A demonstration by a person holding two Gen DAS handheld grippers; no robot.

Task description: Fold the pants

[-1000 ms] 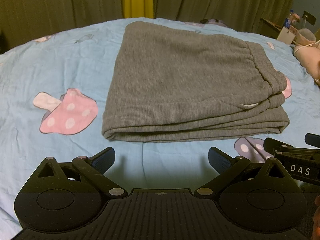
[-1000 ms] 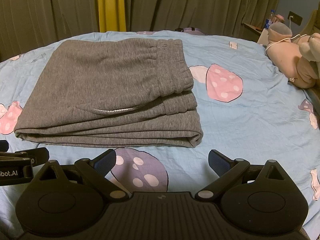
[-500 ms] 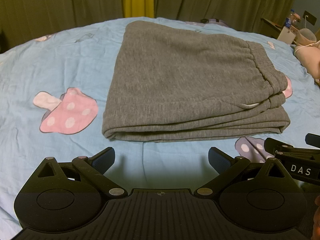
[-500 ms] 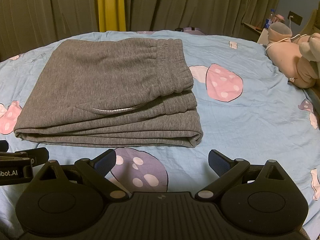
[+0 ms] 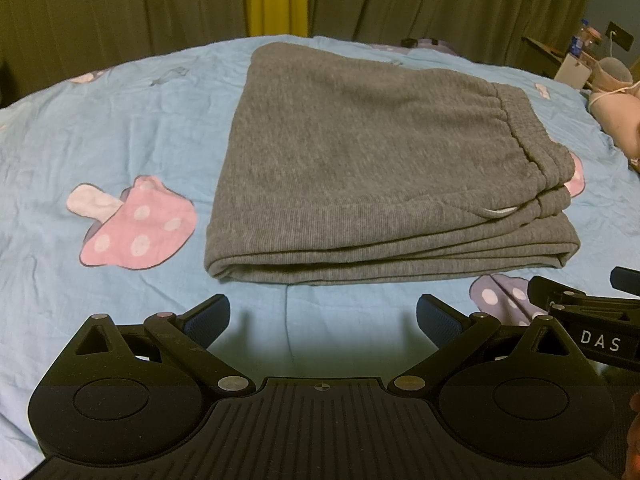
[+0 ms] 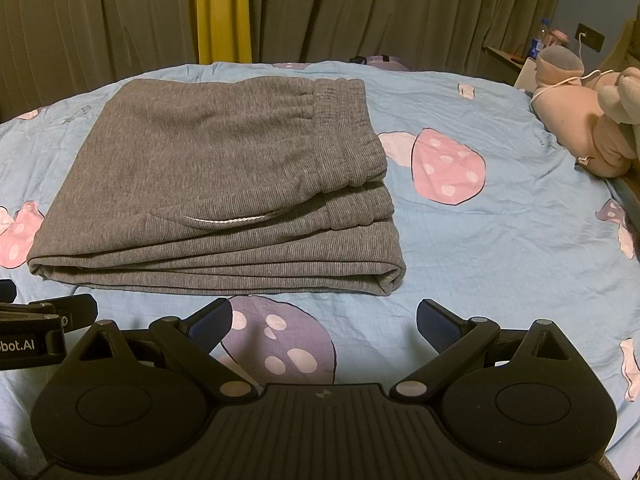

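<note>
Grey ribbed pants [image 5: 360, 160] lie folded into a flat, layered rectangle on the blue mushroom-print bed [image 5: 100, 120], elastic waistband on top, white drawstring peeking out.

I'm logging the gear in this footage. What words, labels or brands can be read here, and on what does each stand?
"DAS": white letters on the right claw's black body, seen at the left camera's edge.
"bot.AI": white letters on the left claw's body, cut off by the frame edge, so probably part of a longer word.
Bottle label by the wall: too small to read.
</note>
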